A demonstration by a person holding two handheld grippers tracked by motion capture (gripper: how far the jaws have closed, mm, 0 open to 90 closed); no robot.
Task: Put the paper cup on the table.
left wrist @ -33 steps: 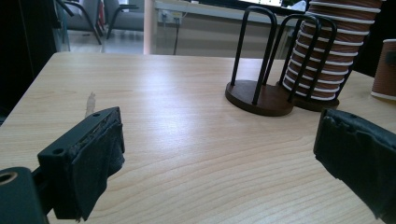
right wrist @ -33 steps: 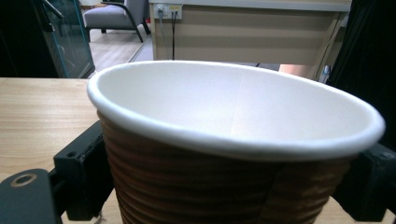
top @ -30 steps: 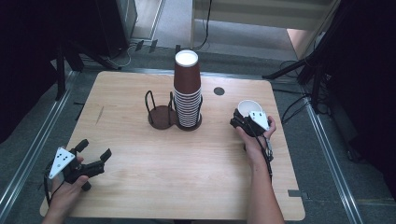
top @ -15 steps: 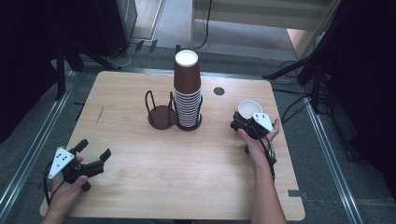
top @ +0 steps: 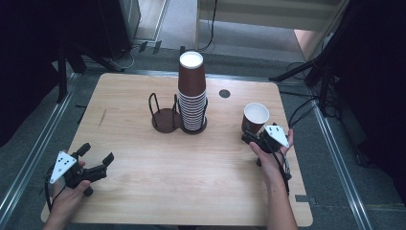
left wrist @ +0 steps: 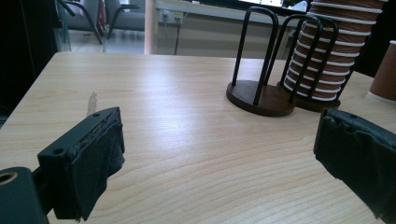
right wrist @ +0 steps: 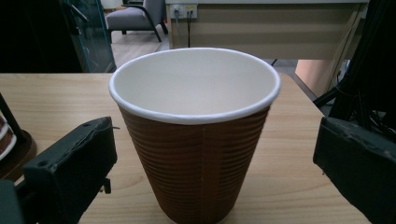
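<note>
Cup (right wrist: 196,135) stands upright between the spread right claw (right wrist: 210,163) in its own view; left claw (top: 93,160) spread, low over the desk (top: 191,177).

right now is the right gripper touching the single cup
Apart. The right gripper view shows table on both sides between the cup and the open jaws of the right gripper.

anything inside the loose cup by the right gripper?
Nothing visible: the loose cup stands upright and open, showing bare white inner walls in the right gripper view. Its near wall hides the bottom.
</note>
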